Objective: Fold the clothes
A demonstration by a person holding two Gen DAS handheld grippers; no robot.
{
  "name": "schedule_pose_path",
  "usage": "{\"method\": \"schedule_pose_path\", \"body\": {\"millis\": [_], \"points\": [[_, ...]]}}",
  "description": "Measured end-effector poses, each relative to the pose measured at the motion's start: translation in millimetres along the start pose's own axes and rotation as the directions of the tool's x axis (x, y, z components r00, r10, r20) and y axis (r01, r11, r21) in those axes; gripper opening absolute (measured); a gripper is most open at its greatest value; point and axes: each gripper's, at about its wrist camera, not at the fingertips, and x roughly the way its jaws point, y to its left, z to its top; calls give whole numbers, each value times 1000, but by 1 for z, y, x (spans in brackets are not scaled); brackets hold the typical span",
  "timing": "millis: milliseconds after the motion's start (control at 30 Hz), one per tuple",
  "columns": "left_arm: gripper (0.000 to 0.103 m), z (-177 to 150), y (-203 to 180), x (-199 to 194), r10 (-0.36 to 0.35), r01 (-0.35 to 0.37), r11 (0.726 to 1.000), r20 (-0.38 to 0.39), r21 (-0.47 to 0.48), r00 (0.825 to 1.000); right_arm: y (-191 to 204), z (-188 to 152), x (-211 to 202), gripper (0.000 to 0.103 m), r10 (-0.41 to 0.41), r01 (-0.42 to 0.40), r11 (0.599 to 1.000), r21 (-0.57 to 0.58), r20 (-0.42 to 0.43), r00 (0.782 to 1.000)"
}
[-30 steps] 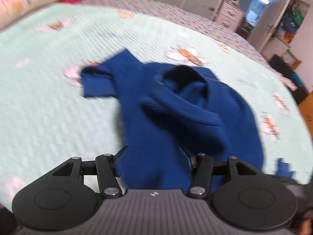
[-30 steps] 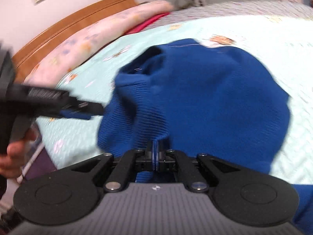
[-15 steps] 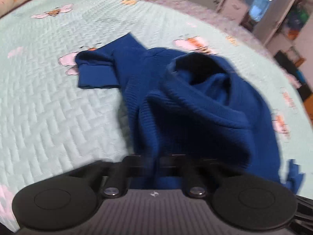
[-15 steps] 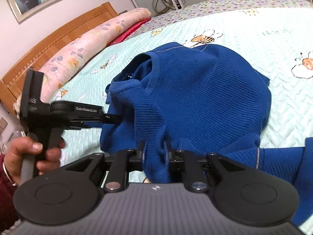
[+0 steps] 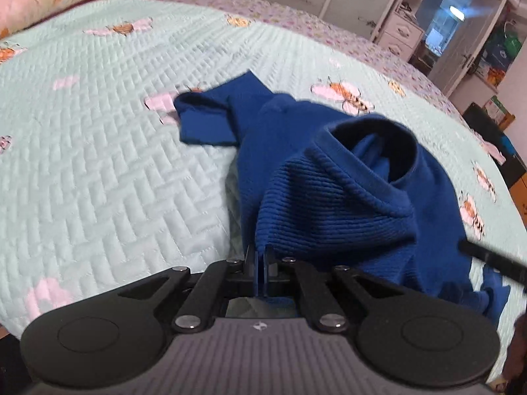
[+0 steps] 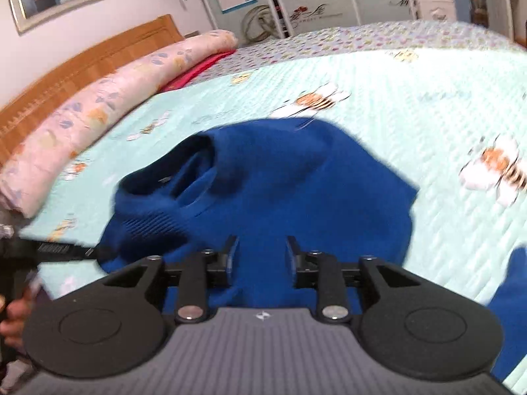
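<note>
Blue ribbed sweater (image 5: 332,204) lies bunched on the quilted bedspread (image 5: 108,171). The left gripper (image 5: 260,263), open a second ago, now pinches its near edge; the right gripper (image 6: 260,256) is opening, pads clear of the cloth. Grip has likely passed leftward for the next fold.

both grippers alike: left gripper (image 5: 260,263) & right gripper (image 6: 260,256) w/ black linkage arms, silver screws, two round black discs, grey ribbed body w/ small white logo.
</note>
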Motion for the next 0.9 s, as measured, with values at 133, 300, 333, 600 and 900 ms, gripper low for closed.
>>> {"method": "schedule_pose_path", "body": {"millis": [133,300,333,600,900], "points": [[4,1,-4,5,-12,12,1000,11,15,1000,-11,3,17,34,-1,3,998,68,-32,1000],[46,3,-14,2,-1,-2,998,52,63,999,-12,-16,19,35,63,-49,985,164,-80,995],[46,3,-16,1,8,-12,998,60,67,998,-13,-20,17,37,77,-61,982,177,-81,994],[46,6,-26,6,22,-28,996,63,88,998,-28,-30,-18,44,25,-31,989,144,40,999],[54,16,-36,-10,22,-43,988,141,150,990,-39,4,-36,44,-6,26,996,-88,227,974]]}}
